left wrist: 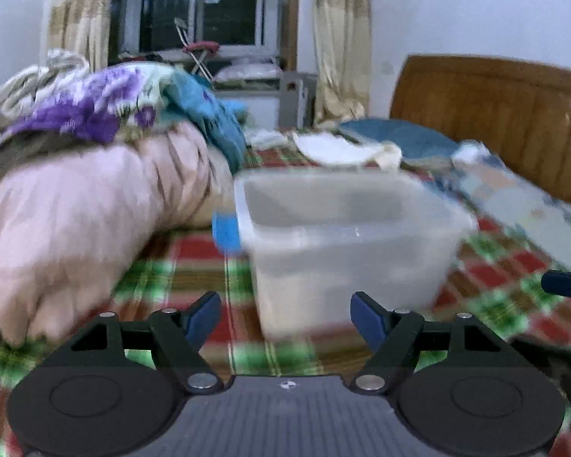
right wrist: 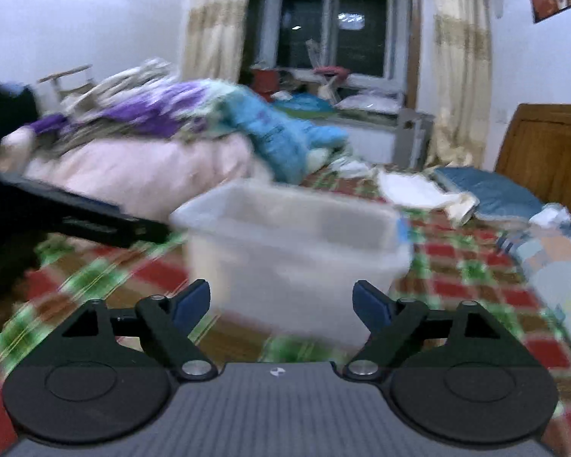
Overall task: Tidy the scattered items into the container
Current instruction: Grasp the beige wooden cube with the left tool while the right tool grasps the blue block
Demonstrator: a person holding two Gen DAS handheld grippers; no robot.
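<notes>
Both your left gripper and right gripper are wide and empty, translucent rectangular plastic container dead ahead of each on the plaid bedspread, no scattered item discernible.

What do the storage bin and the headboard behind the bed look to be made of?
Storage bin: likely translucent, frosted plastic; the plaid sheet shows faintly through its walls, though blur hides detail. Headboard: looks like brown wood with vertical grooves and a slight sheen; possibly veneer.
</notes>
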